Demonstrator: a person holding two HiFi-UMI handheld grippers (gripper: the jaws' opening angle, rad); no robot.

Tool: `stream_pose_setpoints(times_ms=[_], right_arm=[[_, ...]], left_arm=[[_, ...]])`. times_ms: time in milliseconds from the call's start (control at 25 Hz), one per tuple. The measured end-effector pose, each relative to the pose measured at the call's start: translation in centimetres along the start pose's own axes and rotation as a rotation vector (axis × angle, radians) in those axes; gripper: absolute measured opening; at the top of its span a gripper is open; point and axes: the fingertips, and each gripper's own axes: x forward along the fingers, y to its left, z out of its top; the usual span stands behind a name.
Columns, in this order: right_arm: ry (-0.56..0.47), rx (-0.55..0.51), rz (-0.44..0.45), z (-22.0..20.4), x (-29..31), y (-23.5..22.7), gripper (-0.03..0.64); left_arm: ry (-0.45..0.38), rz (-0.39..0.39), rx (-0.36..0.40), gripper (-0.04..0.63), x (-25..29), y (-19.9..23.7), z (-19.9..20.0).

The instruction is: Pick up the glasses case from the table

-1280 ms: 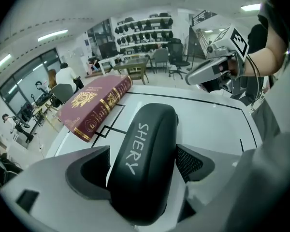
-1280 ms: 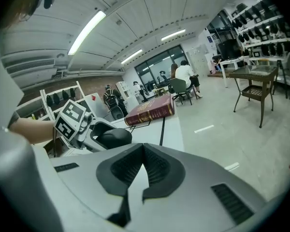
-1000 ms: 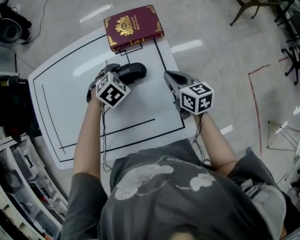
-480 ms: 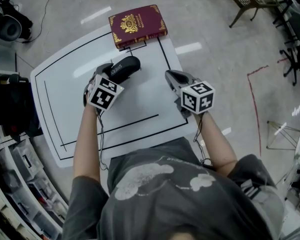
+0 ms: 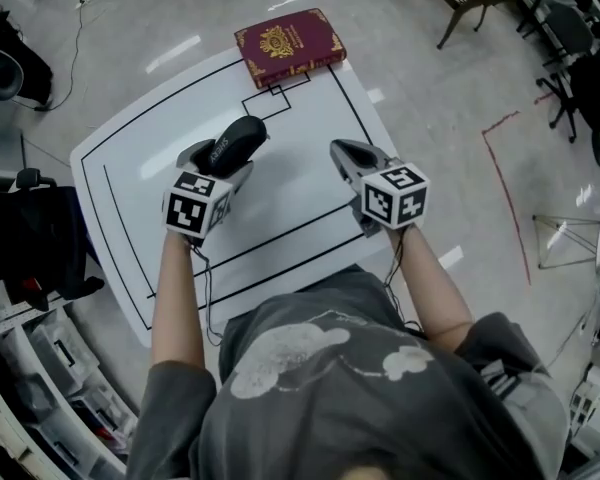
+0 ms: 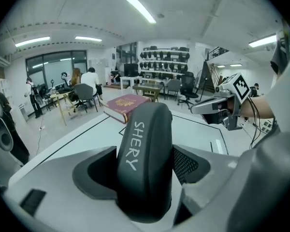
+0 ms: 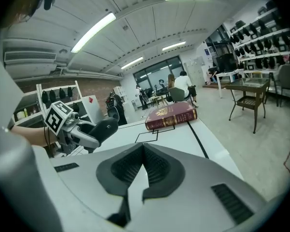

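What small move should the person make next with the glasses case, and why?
Probably lift the left gripper a little higher: its jaws grip the glasses case, tilted just above the table, while the right gripper is shut and empty.

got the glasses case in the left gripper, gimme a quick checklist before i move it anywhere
1. Black hard-shell glasses case between the left gripper jaws: ok, pressed from both sides.
2. Case off the white line-marked table: ok, the right gripper view shows it in the air.
3. Grip near the case's middle: not ok, held by one end, the rest sticks out.
4. Right gripper out of the way: ok, jaws together, empty.
5. Maroon hardcover book clear of the case: ok, apart at the far table edge.
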Motion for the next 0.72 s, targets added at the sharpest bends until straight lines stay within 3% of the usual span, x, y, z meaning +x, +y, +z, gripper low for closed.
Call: stream_pose_setpoints(times_ms=[400, 720], right_arm=[[-0.049, -0.011, -0.054, -2.1, 0.5, 8.6, 0.000], [-0.100, -0.023, -0.127, -5.5, -1.3, 16.8, 0.000]], left_arm=[[-0.068, -0.064, -0.029, 0.345, -6.5, 2.6, -6.0], [-0.103, -0.145, -0.011, 0.345, -11.9, 1.1, -11.2]])
